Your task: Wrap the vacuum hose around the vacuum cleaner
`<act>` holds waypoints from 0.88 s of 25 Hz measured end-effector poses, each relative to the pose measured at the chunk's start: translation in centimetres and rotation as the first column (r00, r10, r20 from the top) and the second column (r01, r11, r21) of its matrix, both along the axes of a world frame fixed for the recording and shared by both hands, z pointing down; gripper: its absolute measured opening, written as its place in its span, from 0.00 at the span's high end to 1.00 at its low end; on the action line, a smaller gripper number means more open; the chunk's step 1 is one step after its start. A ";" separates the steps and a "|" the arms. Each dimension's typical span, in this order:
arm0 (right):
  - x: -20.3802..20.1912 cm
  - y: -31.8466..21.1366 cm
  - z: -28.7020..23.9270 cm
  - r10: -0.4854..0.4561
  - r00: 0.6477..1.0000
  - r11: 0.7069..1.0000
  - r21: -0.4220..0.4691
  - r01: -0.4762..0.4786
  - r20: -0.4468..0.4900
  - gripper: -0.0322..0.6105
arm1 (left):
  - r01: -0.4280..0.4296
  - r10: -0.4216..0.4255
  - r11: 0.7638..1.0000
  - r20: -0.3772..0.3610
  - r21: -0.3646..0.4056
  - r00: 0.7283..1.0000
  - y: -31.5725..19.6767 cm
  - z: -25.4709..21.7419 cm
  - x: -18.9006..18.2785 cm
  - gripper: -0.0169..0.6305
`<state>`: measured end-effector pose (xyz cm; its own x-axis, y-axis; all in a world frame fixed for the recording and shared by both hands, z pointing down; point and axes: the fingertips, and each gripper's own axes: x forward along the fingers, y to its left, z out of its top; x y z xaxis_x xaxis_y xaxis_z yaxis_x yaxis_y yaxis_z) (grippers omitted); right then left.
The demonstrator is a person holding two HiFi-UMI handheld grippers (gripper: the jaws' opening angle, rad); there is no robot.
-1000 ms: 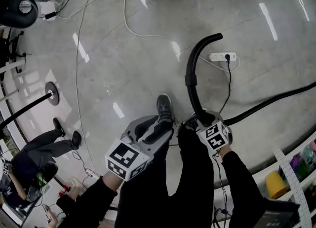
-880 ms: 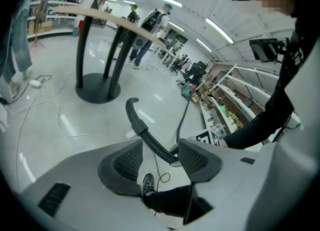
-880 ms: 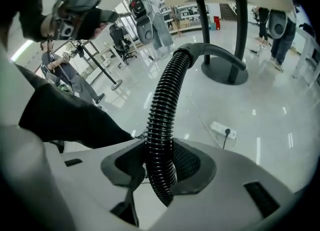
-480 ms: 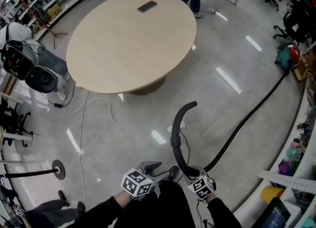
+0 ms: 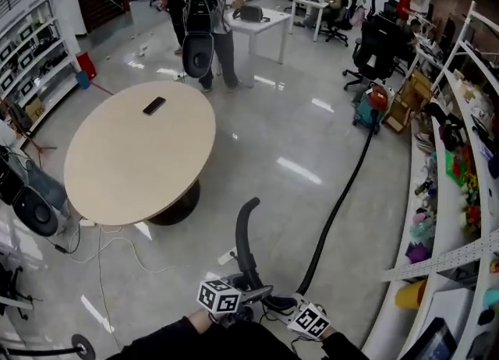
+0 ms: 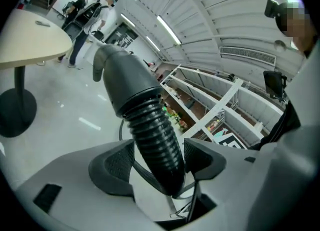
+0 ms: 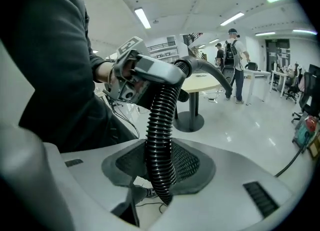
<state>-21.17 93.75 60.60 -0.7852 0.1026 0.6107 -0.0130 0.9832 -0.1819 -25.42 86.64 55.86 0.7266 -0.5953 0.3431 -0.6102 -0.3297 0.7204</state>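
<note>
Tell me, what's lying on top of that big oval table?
One small dark flat thing, perhaps a phone, lies on the table near its far edge. Nothing hides the tabletop.

Left gripper (image 6: 159, 157): jaws just opened wider, hose (image 6: 150, 125) loose between them.
Right gripper (image 7: 160, 167): jaws pressed on hose.
Both: side by side, near body.

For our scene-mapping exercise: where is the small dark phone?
Head view, upper left: the phone lies on the round beige table, near its far edge.
</note>
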 end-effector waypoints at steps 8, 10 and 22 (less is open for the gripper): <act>1.7 -4.8 -1.2 0.223 0.974 0.975 -0.009 -0.223 0.026 0.70 | -0.132 0.123 0.991 -0.204 -0.031 0.971 -8.1 -1.9 4.0 0.70; 1.3 -6.5 -1.8 0.282 0.958 0.959 -0.009 -0.282 0.042 0.70 | -0.167 0.160 0.986 -0.248 -0.006 0.955 -10.0 -3.3 4.4 0.74; 0.0 -16.0 -3.4 0.453 0.892 0.888 0.098 -0.450 -0.006 0.47 | -0.591 0.573 0.807 -0.253 0.007 0.779 -19.7 -8.5 6.7 0.77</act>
